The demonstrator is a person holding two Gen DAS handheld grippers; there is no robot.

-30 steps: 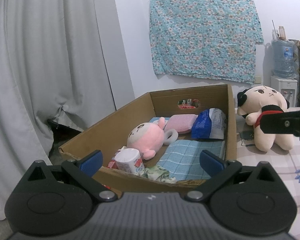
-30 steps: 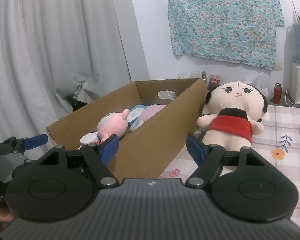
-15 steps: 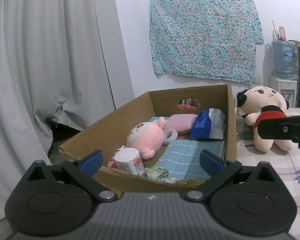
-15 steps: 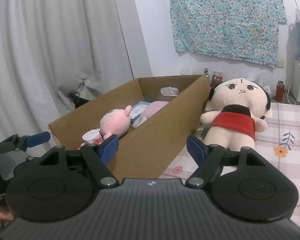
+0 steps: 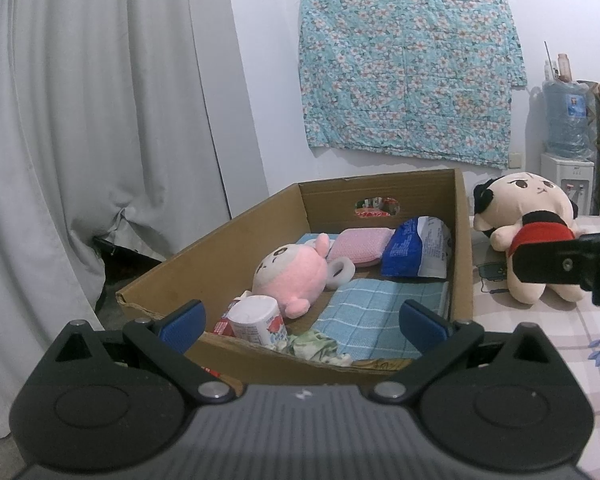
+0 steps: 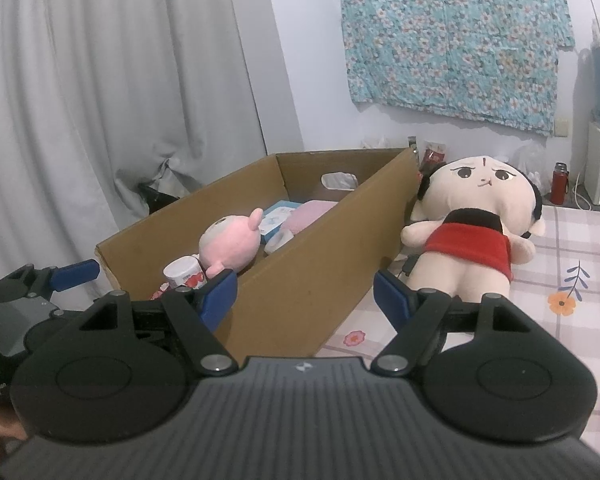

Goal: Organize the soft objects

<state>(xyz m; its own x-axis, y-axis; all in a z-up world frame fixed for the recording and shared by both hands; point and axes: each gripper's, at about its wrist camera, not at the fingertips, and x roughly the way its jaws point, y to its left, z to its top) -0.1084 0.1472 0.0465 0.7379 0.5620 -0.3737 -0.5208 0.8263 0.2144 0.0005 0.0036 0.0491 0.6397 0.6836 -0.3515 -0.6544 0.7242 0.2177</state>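
the large cream plush doll in a red dress (image 6: 476, 236) lies outside the open brown cardboard box (image 6: 316, 280), touching its wall. it sits at one o'clock from the right tool (image 6: 305, 294), long axis pointing away, nearer than to the left tool (image 5: 302, 320). both tools gape apart, empty.

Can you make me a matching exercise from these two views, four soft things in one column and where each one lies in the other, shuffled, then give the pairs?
Things:
1. pink plush
2. big doll in the red dress
3. blue checked towel
4. pink pad

Places:
A. on the patterned sheet, outside the cardboard box
B. flat on the box floor, near end
C. middle of the box, beside a white cup
D. far end of the box, by a blue and white packet

Pairs: 1-C, 2-A, 3-B, 4-D
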